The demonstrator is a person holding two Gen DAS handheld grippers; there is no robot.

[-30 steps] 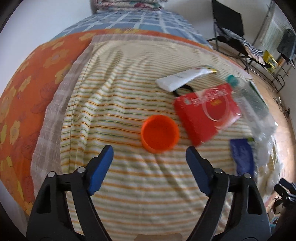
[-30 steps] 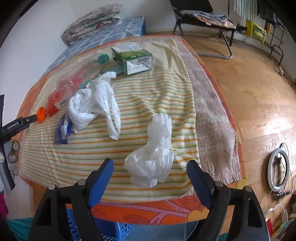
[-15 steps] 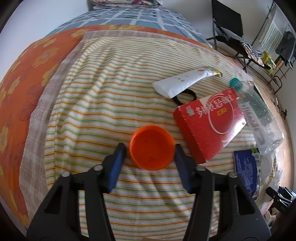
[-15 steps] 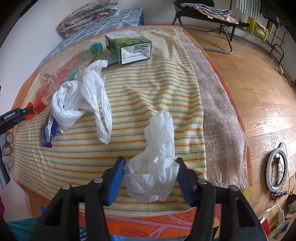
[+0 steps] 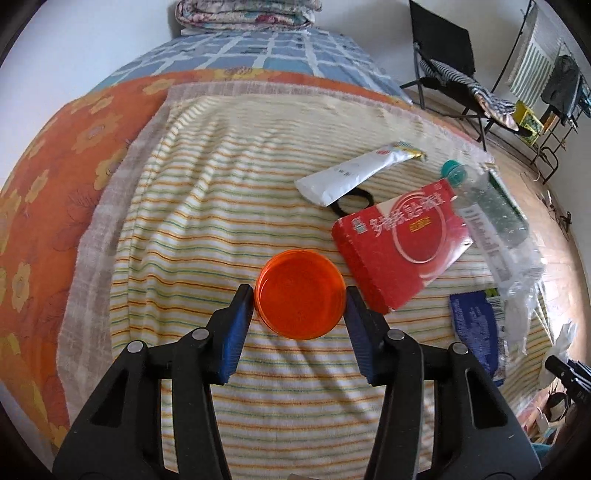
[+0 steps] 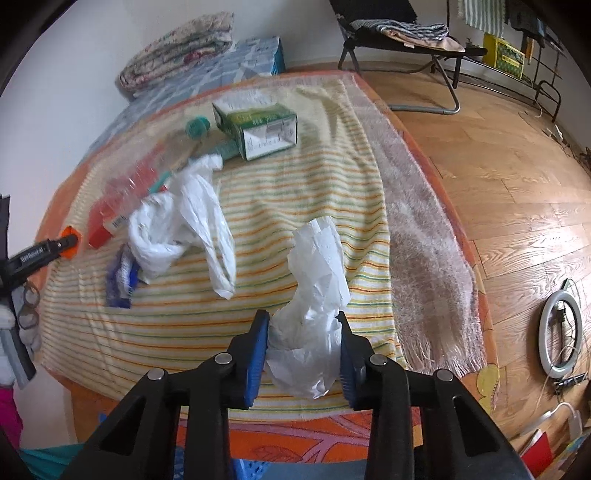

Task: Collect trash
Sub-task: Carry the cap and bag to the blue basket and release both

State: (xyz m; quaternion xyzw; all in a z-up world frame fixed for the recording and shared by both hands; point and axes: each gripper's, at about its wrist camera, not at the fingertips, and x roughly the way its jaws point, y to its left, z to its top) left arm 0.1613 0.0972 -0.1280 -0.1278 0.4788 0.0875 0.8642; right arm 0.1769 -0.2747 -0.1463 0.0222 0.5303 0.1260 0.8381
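Observation:
My left gripper (image 5: 300, 297) is shut on a round orange lid (image 5: 301, 293) on the striped towel (image 5: 207, 206); its blue pads press both sides of the lid. My right gripper (image 6: 301, 325) is shut on a crumpled white tissue (image 6: 314, 295) near the towel's front edge. The left gripper and orange lid also show at the far left of the right wrist view (image 6: 68, 242). Other trash lies on the towel: a red box (image 5: 402, 243), a white tube (image 5: 354, 173), a clear bottle (image 5: 487, 206), a blue wrapper (image 5: 474, 328), a white plastic bag (image 6: 184, 218) and a green carton (image 6: 258, 125).
The towel lies on an orange flowered bedspread (image 5: 55, 166). A blue basket (image 6: 243, 467) sits below the bed's front edge. Folded blankets (image 5: 247, 13) lie at the head of the bed. A black folding chair (image 6: 402, 37) and a ring light (image 6: 561, 332) stand on the wooden floor.
Both grippers moved forward and closed: the left jaws went from wide open to gripping the orange lid, the right jaws from wide open to gripping the white tissue.

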